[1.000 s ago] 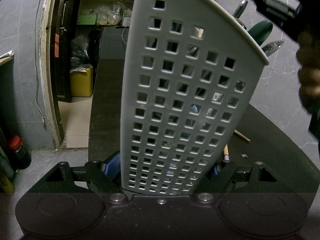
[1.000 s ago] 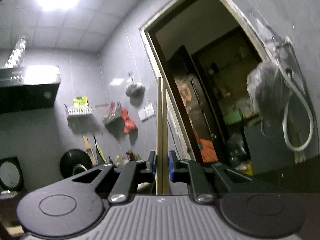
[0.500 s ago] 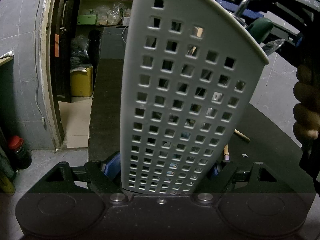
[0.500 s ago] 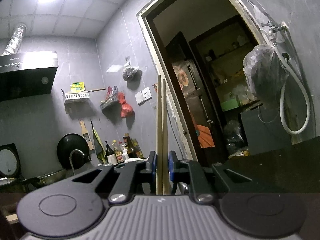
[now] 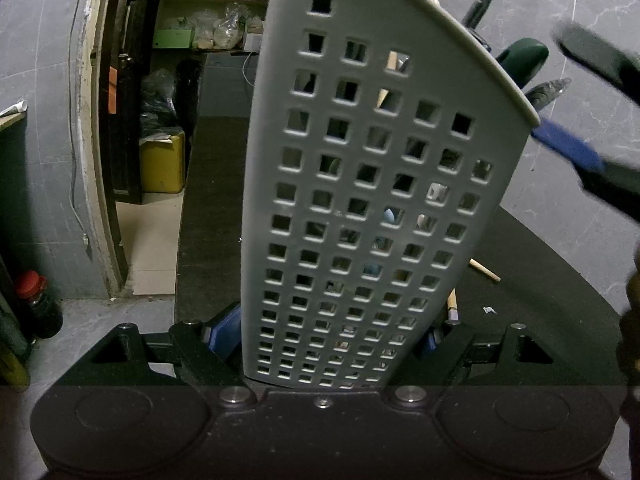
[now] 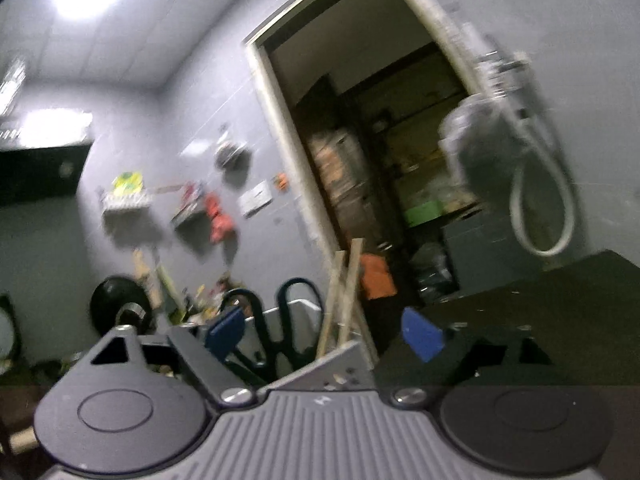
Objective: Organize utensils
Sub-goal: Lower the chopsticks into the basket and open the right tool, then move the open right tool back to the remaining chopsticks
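Two chopsticks [image 6: 344, 292] released into holder [image 5: 372, 200]; right hand-held gripper [image 6: 324, 332] apart, left hand-held gripper [image 5: 328, 332] clamping holder

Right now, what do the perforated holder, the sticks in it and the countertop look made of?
Holder: moulded plastic, matte light grey; uniform square holes and a rolled rim suggest it. Chopsticks: pale wood or bamboo, unfinished-looking tan, though motion blur leaves that open. Countertop: dark, matte, faintly speckled; stone or laminate, can't tell which. The left gripper clamps the holder's base; the right gripper is open.
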The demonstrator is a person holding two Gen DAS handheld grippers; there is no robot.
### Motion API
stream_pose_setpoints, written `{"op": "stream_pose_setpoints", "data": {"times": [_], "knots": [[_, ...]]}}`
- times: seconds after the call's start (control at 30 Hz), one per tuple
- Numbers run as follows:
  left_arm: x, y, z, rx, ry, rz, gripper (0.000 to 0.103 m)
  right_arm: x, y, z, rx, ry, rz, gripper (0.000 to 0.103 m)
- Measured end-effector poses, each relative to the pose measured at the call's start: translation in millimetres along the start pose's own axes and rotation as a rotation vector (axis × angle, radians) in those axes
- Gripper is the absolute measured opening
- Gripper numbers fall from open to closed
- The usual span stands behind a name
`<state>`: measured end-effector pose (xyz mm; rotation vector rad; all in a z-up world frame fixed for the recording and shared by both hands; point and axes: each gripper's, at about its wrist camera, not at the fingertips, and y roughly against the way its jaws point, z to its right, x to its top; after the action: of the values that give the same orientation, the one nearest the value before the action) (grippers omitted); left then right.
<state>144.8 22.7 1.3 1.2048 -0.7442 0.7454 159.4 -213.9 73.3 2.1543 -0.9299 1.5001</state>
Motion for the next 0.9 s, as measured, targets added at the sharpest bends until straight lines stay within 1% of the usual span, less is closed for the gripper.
{"op": "stream_pose_setpoints", "data": {"times": [0.1,0.17,0.23,0.33,0.43,0.5,0.7,0.8,0.9], "knots": [[0.6,-0.9,-0.3,0.002,-0.002,-0.003,0.083,-12.4,24.3,8.7,-0.081,-0.071,0.036,0.103],[0.7,-1.3,-0.3,0.002,-0.001,-0.003,0.083,-21.1,36.2,15.4,-0.119,-0.114,0.037,0.103],[0.9,-0.8,0.0,0.003,0.0,-0.002,0.083,-29.1,43.8,20.0,-0.185,-0.145,0.005,0.103],[0.8,-0.5,-1.4,-0.001,0.007,-0.001,0.082,-39.9,48.6,20.4,-0.283,-0.146,-0.061,0.103],[0.9,-0.4,-1.7,-0.002,0.007,-0.001,0.082,-48.4,48.5,11.8,-0.393,-0.107,-0.159,0.103],[0.9,-0.3,-2.1,-0.003,0.008,0.0,0.082,-54.3,49.4,2.6,-0.45,-0.06,-0.224,0.103],[0.8,0.3,-4.1,-0.008,0.012,0.001,0.083,-67.0,49.5,-31.2,-0.538,0.09,-0.384,0.103],[1.0,0.3,-4.7,-0.008,0.012,0.001,0.083,-70.9,42.8,-45.8,-0.54,0.132,-0.402,0.103],[0.7,0.7,-4.7,-0.002,0.009,0.002,0.083,-75.9,35.1,-52.7,-0.535,0.131,-0.408,0.103]]}}
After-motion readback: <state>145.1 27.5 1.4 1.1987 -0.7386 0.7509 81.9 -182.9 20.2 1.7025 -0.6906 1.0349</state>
